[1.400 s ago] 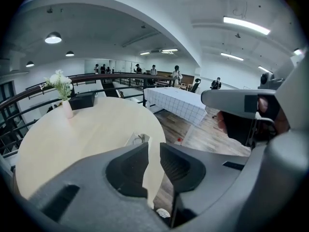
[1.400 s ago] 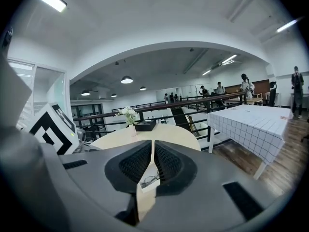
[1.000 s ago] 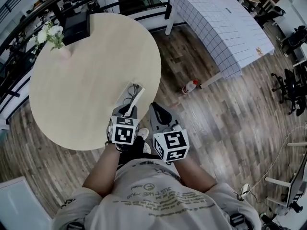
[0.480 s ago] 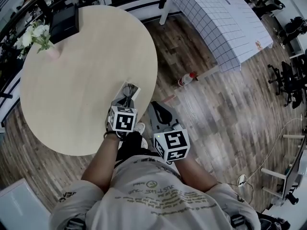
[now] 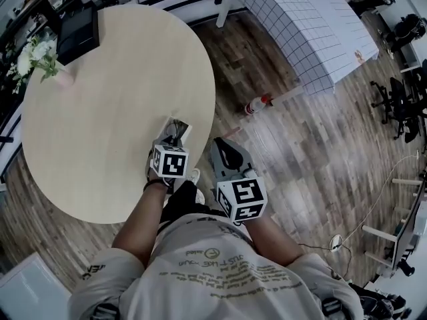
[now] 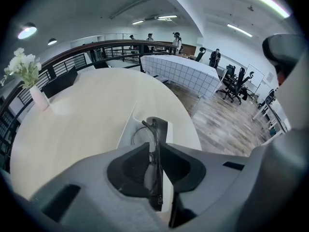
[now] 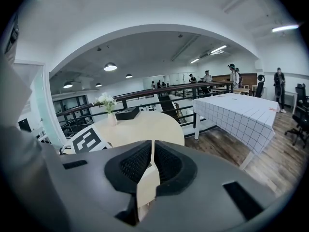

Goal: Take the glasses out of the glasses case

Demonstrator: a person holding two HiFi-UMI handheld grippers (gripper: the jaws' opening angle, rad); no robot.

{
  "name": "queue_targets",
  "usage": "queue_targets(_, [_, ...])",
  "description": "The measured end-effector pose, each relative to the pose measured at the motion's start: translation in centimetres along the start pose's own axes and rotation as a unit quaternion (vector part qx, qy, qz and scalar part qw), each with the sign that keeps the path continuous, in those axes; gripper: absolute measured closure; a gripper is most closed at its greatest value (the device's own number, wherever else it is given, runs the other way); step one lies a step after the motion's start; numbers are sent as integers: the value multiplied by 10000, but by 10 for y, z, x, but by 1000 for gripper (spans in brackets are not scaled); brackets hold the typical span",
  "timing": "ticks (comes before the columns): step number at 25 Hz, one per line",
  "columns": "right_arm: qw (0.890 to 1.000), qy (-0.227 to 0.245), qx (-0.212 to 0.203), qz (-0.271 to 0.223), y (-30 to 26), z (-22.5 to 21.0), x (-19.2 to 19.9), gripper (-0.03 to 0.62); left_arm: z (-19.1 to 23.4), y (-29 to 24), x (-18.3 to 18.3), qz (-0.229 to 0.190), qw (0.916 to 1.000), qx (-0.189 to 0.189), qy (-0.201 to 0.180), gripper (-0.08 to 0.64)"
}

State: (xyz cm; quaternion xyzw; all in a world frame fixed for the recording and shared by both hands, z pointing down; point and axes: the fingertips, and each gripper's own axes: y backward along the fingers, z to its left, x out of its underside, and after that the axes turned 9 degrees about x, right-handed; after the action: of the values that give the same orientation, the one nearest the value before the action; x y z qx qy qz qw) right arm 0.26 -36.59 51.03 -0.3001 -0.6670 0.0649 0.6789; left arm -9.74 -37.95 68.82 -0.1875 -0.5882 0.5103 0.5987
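Where the glasses (image 6: 153,129) are: at the open case (image 6: 126,129), gripped by the left tool (image 6: 155,152)
Case: pale, lying on the bench (image 5: 100,112) near its edge
Left tool: pinching the thin dark glasses frame
Right tool (image 7: 152,153): pressed together with nothing between, just beside the left one, over the wooden floor (image 5: 300,152)
Far side of bench: vase of flowers (image 5: 37,55)

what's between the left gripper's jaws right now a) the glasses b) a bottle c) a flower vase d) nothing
a: the left gripper view shows the left gripper shut on the dark frame of the glasses, over the white glasses case on the table.
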Motion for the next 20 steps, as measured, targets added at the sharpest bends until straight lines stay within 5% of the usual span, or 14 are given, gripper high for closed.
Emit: queue_targets(20, [9997, -124, 169, 82, -18, -23, 2, 577, 14, -28, 5, 446, 9990, -30, 46, 525])
